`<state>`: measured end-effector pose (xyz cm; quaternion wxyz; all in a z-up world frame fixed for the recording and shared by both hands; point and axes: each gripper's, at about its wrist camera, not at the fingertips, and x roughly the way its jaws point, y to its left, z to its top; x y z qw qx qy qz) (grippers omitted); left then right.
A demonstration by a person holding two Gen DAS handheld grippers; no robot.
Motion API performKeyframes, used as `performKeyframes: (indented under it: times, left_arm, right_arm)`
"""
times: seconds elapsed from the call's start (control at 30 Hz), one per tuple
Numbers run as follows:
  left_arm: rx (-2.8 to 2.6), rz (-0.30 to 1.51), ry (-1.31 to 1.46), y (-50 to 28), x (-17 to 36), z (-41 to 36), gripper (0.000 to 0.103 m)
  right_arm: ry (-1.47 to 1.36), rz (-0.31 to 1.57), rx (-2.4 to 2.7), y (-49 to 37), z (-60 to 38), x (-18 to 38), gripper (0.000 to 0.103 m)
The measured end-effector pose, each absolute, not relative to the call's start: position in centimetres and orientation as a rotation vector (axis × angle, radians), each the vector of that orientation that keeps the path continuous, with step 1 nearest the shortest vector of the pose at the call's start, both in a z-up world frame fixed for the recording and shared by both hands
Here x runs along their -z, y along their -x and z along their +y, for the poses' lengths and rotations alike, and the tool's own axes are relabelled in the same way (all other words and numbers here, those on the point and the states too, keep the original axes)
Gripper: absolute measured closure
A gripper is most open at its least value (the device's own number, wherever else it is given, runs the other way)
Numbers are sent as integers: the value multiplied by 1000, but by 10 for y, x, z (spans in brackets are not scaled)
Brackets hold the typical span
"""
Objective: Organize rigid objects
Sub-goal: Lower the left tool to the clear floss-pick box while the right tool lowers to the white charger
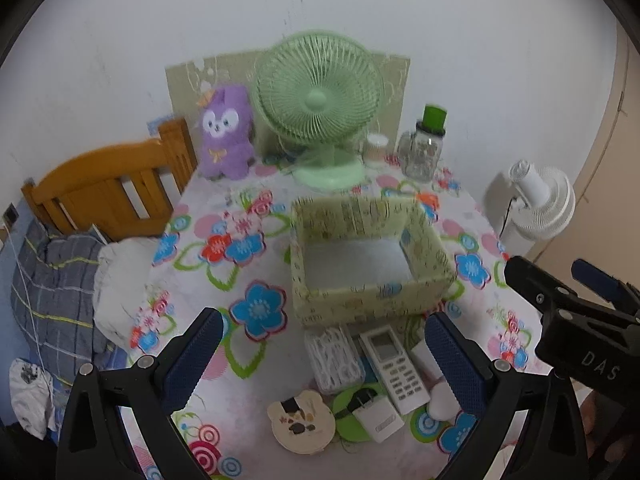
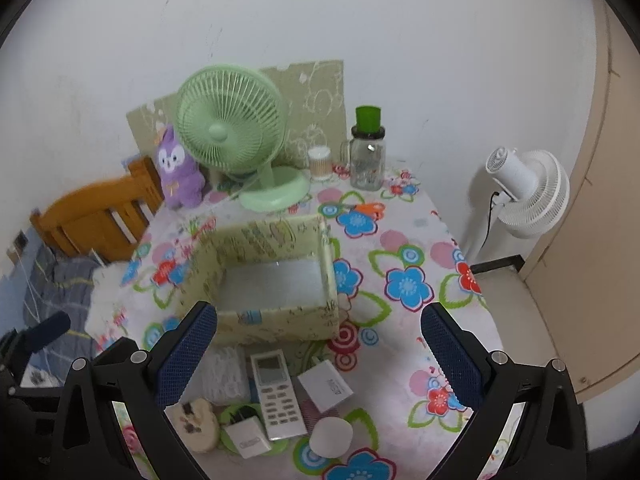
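White rectangular AC remote (image 2: pixel 277 396) at 6 o'clock btwn my right gripper (image 2: pixel 320 354) fingers; both grippers, incl. left gripper (image 1: pixel 324 354), spread wide, empty; pale green patterned box (image 2: pixel 276 320) at 12.

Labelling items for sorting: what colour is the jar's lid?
Green lid on the clear jar; right wrist view shows it best.

1. "DAS": white letters stood on the black body of the right gripper (image 1: pixel 578 286), seen in the left wrist view.
2. Remote control (image 1: pixel 394 362): keys and screen carried markings too small and blurred to read.
3. Patterned box (image 1: pixel 370 254): print illegible.
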<state>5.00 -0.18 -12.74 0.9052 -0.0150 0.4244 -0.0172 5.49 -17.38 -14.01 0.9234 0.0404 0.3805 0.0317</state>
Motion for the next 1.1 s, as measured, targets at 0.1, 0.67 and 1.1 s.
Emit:
performKeyframes:
  times: [0.1, 0.67, 1.1]
  left_arm:
    - [48, 908, 45, -54, 143, -2, 2]
    - [13, 1017, 75, -78, 228, 2, 3]
    - [-28, 1080, 95, -95, 279, 9, 5]
  right_arm:
    - [-74, 796, -68, -57, -172, 155, 0]
    - [-50, 916, -33, -77, -174, 233, 0]
    - [4, 1002, -47, -90, -167, 292, 0]
